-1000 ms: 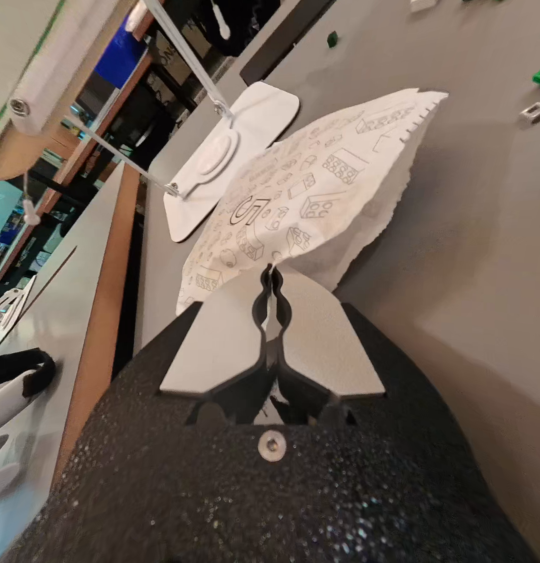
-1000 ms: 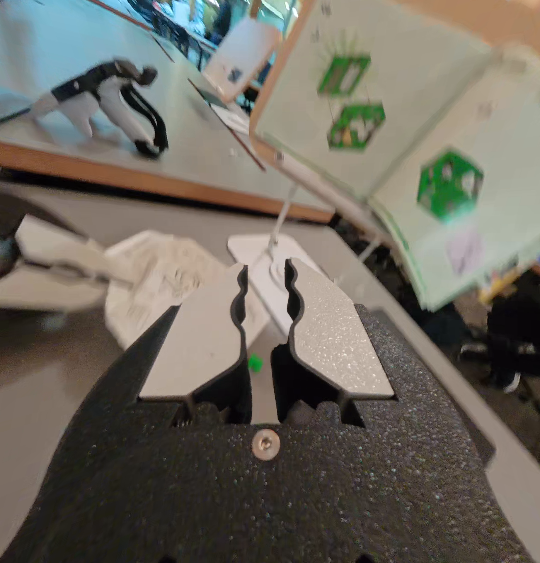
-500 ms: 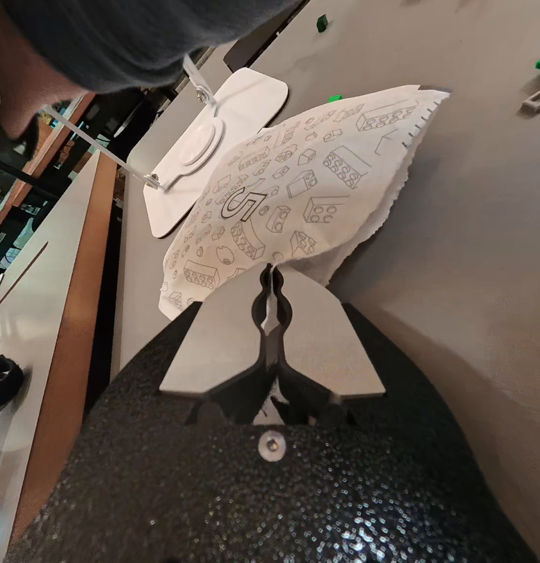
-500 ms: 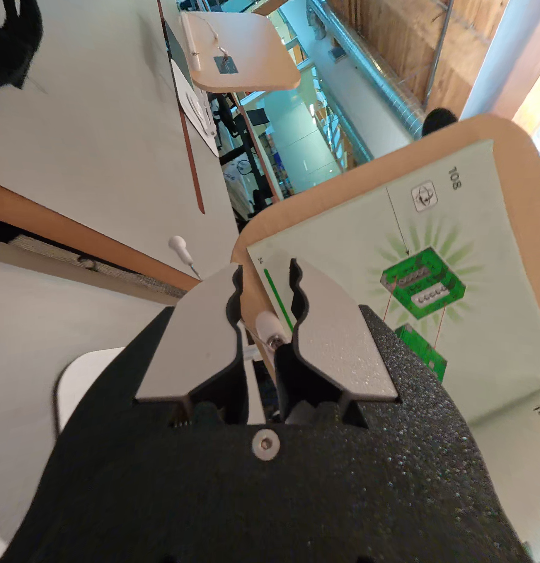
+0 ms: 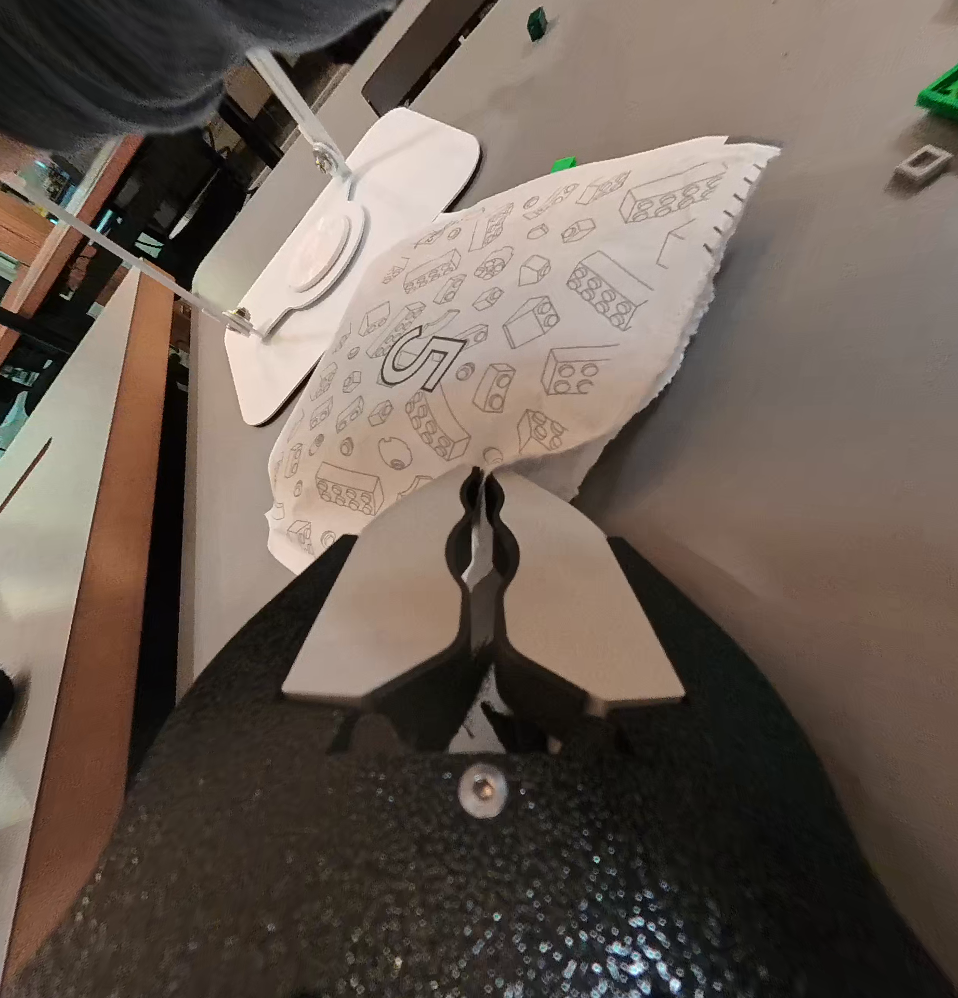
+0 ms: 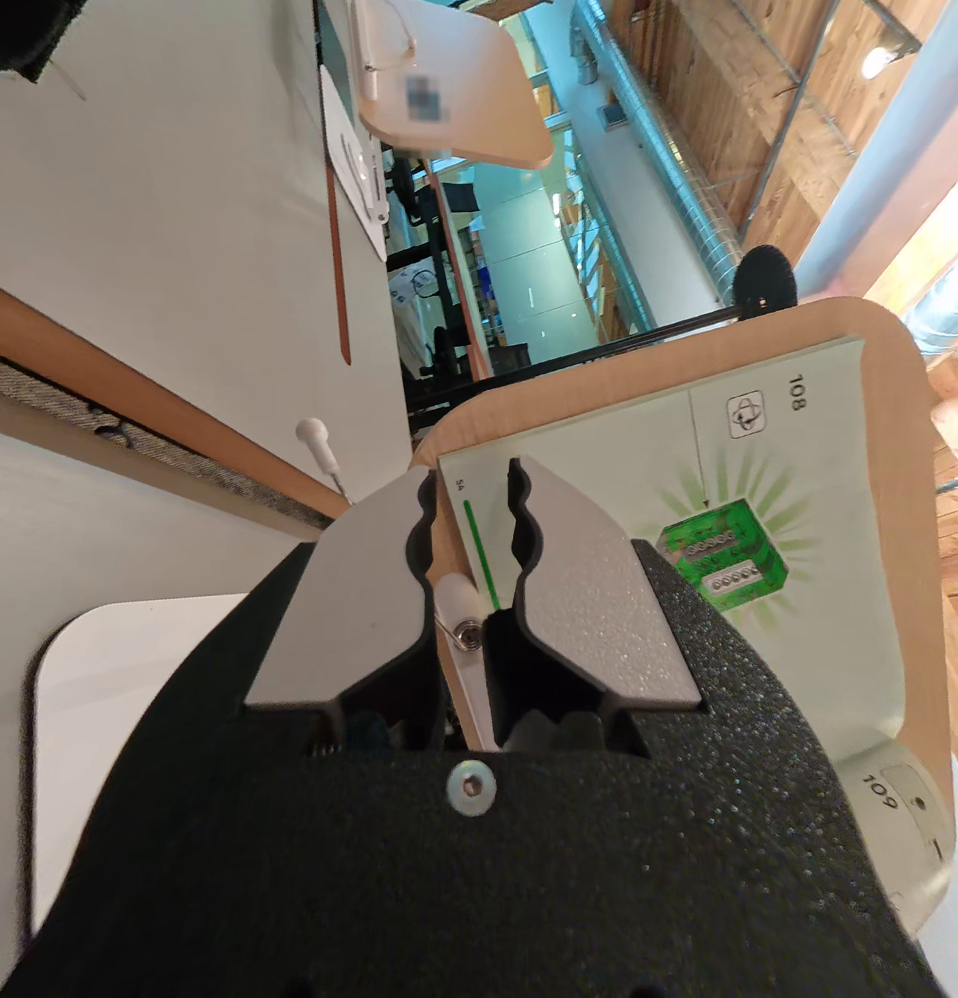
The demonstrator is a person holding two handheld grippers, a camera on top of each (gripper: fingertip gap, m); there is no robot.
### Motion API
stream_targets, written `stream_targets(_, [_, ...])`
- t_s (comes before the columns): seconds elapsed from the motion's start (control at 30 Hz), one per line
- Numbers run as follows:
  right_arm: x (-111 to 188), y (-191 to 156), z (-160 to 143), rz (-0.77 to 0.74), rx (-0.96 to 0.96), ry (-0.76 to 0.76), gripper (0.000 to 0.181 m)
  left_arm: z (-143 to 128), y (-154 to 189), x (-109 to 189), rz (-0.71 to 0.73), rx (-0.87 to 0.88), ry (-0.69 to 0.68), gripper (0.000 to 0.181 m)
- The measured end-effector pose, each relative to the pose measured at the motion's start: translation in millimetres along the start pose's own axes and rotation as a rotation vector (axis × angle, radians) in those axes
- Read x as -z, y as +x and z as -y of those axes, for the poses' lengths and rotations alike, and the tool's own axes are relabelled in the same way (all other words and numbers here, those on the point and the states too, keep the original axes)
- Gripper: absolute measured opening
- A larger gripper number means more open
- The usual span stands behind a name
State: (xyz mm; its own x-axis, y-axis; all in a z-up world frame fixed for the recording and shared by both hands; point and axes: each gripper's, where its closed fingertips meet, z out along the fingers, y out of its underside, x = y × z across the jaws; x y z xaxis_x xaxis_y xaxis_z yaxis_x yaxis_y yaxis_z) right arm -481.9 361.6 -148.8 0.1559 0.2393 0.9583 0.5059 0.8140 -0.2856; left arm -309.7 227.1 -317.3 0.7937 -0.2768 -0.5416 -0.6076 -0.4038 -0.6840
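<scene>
While the left gripper [image 5: 483,478] pinches the printed paper bag [image 5: 498,345] at its near edge, the right gripper [image 6: 470,475], jaws apart, straddles the booklet [image 6: 682,470] edge beyond the bag.

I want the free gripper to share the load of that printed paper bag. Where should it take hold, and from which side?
Probably the serrated flat end of the paper bag, far from the left gripper, which is shut on the torn edge. That end is a thin sealed strip lifted off the grey table, so approach side-on, fingers above and below. The right gripper is open at the instruction booklet.
</scene>
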Motion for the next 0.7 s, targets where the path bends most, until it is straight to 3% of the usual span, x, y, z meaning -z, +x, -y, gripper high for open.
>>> stream_targets(0.7, [-0.9,0.7,-4.2,0.032,0.036,-0.039,0.022,-2.2,3.9,-2.5,-0.021,-0.001,-0.016,0.001])
